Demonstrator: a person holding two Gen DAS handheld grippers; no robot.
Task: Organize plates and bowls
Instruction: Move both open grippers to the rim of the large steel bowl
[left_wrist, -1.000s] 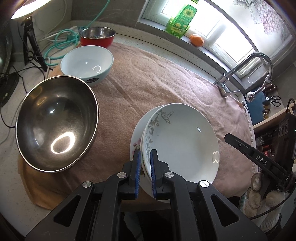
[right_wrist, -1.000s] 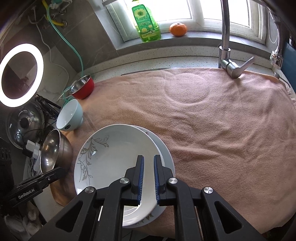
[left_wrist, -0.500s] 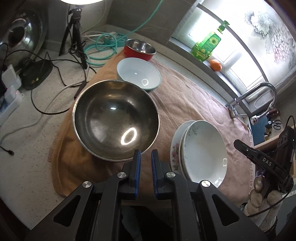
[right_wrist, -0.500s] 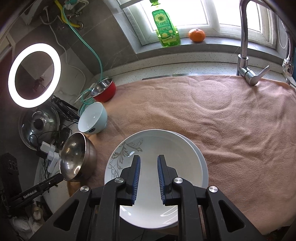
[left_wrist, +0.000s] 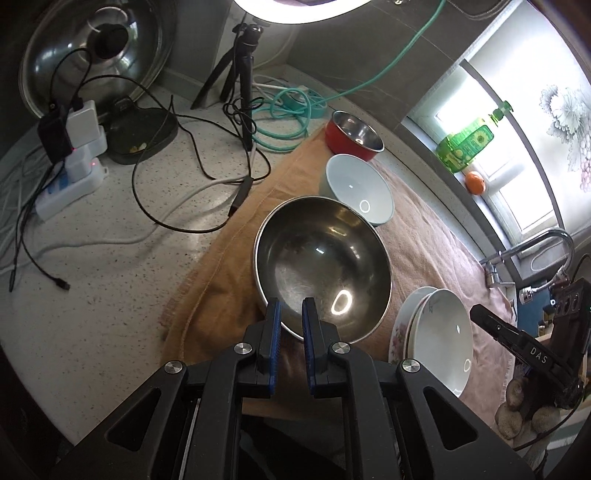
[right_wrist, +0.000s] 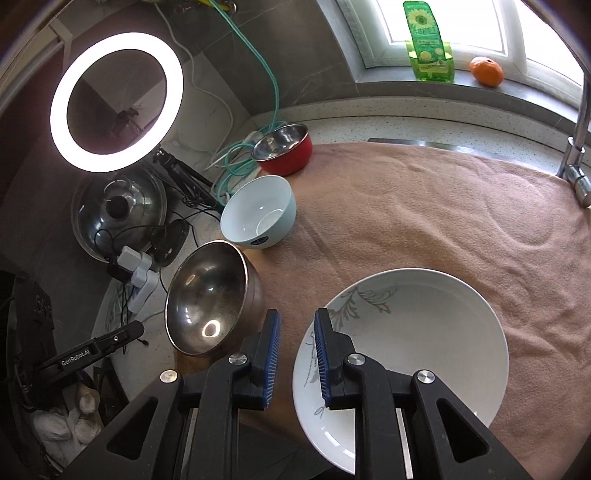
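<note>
Left wrist view: left gripper (left_wrist: 291, 314) nearly closed, nothing pinched, tips hanging over the near rim of the steel bowl (left_wrist: 321, 266). Probably lining up to grab that rim. White bowl (left_wrist: 358, 194) at 1 o'clock of it, red bowl (left_wrist: 352, 134) further along the same line, plates (left_wrist: 434, 339) stacked at 4 o'clock on the towel (left_wrist: 424, 236).

Right wrist view: right gripper (right_wrist: 295, 339) narrow gap, empty, parked over towel between steel bowl at 9 o'clock and top plate (right_wrist: 410, 350) at 3 o'clock. Plates look done; bowls not nested yet, guessing those are next.
</note>
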